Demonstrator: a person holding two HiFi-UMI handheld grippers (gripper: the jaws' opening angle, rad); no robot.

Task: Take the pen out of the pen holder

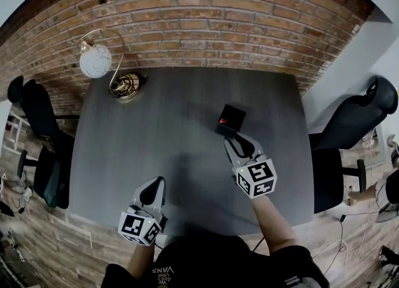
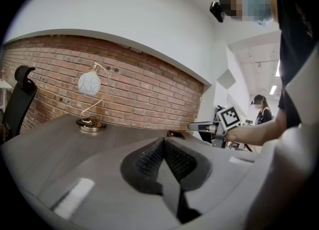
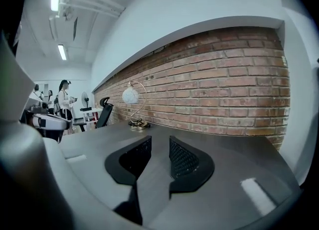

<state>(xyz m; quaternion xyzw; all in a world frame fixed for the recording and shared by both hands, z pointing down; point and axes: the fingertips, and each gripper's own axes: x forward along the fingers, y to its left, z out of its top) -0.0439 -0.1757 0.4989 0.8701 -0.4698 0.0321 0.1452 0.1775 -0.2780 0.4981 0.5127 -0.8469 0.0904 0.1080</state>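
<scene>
Table: a dark grey top [image 1: 168, 131] with a faint grain fills the middle of the head view.
Room: a red brick wall [image 1: 187, 19] runs across the top. One black office chair [image 1: 38, 118] stands at the left edge and another [image 1: 358, 118] at the right, on a pale plank floor.
Lamp: a white globe lamp [image 1: 96, 61] on a curled gold stand sits at the table's upper left.
Pen holder: a small black square box [image 1: 233, 116] stands upright, right of centre.
Pen: only a red-orange tip [image 1: 223, 120] shows, inside the holder.
Right gripper: the jaws [image 1: 237, 140] are parted with nothing between them, just below the holder.
Left gripper: the jaws [image 1: 156, 185] are pressed together and empty, at lower left.
</scene>
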